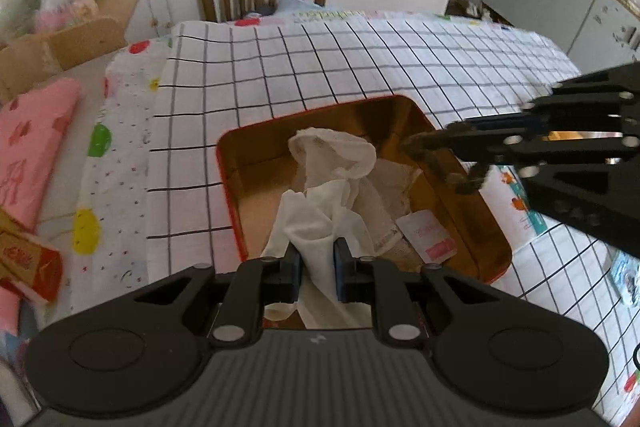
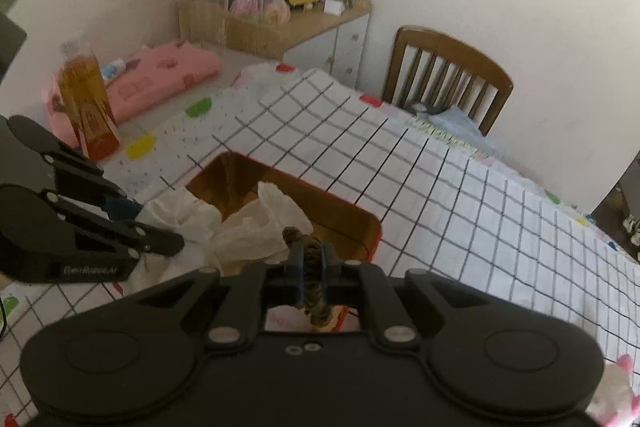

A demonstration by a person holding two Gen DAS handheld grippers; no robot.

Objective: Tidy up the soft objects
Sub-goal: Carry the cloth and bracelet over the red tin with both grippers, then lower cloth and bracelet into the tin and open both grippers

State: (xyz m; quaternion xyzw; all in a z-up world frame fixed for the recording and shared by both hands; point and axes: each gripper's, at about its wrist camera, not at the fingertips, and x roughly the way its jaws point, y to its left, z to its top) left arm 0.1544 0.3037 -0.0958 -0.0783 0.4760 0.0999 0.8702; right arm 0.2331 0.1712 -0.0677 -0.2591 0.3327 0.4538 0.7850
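Little can be read. On the side of the black left gripper (image 2: 160, 243), in the right wrist view, stands a line of pale lettering — a maker's mark, too blurred to spell out. The small white paper tag with a pink stripe (image 1: 428, 235) in the red-rimmed golden tin box (image 1: 228, 187) carries pink print — illegible.

Between the left gripper's (image 1: 317, 269) matt black plastic fingers hung a thin, soft white cloth (image 1: 316, 223), crumpled and slightly sheer. Just beyond those fingers the tin (image 1: 228, 163) showed a glossy, gold-toned metal inside with a red rim. The right gripper (image 2: 311, 261) pinched a rough, mottled brown strip of fabric (image 2: 316, 303).
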